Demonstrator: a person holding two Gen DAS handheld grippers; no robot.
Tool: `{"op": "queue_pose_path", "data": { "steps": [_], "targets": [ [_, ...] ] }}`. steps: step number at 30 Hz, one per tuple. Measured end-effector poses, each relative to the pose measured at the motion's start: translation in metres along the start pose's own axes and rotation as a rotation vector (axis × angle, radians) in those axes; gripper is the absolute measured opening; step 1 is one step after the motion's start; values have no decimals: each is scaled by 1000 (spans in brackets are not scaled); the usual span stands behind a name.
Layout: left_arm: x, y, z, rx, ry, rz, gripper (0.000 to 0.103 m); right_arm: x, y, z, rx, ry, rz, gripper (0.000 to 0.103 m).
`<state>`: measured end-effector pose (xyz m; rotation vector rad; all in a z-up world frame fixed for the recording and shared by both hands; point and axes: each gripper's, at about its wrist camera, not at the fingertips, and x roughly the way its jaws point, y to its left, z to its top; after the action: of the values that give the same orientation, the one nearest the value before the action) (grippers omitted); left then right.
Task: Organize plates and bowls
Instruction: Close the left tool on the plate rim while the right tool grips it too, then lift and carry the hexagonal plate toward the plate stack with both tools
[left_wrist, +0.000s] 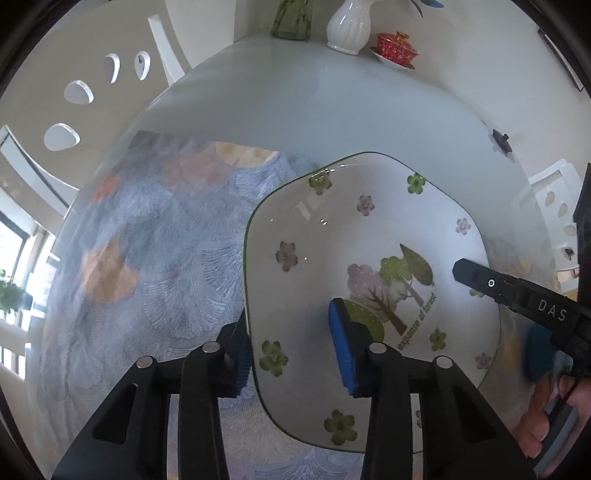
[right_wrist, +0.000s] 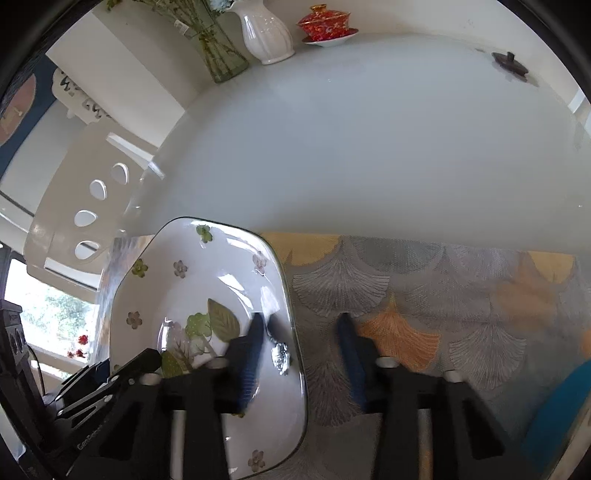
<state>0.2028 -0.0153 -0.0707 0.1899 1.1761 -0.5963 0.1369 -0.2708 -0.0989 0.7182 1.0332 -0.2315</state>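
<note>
Now both my grippers straddle the flowered plate's (left_wrist: 369, 266) opposite rims, left gripper (left_wrist: 295, 354) narrowed, right gripper (right_wrist: 303, 350) blurred, seemingly clamped; lifting level comes next.

We saw soft, bright daylight from the window (left_wrist: 11, 254) at left, glare on the plate (right_wrist: 207, 295), heavy fisheye bending with black corners, and motion blur smearing the right tongs (right_wrist: 301, 354).

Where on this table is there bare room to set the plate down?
Free: the glossy tabletop between the placemat and the vases, and the mat's right half. Crowded: the far edge with vases and red cup, and around the plate.
</note>
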Motion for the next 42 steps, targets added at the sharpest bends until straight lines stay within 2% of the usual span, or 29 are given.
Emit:
{"op": "queue_pose_path", "data": {
  "steps": [4, 12, 17, 27, 42],
  "targets": [
    [1, 8, 0, -21, 19, -27, 31, -3, 10, -1, -61, -10, -34, 20],
    [-19, 18, 2, -33, 11, -47, 31, -20, 25, -4, -80, -32, 14, 17],
    [-36, 20, -5, 4, 2, -50, 31, -36, 33, -16, -94, -33, 29, 17],
    [-73, 19, -34, 29, 0, -72, 31, -78, 44, -58, -118, -33, 21, 17],
    [-116, 8, -85, 66, -10, -103, 31, -132, 39, -114, -75, -64, 30, 17]
  ]
}}
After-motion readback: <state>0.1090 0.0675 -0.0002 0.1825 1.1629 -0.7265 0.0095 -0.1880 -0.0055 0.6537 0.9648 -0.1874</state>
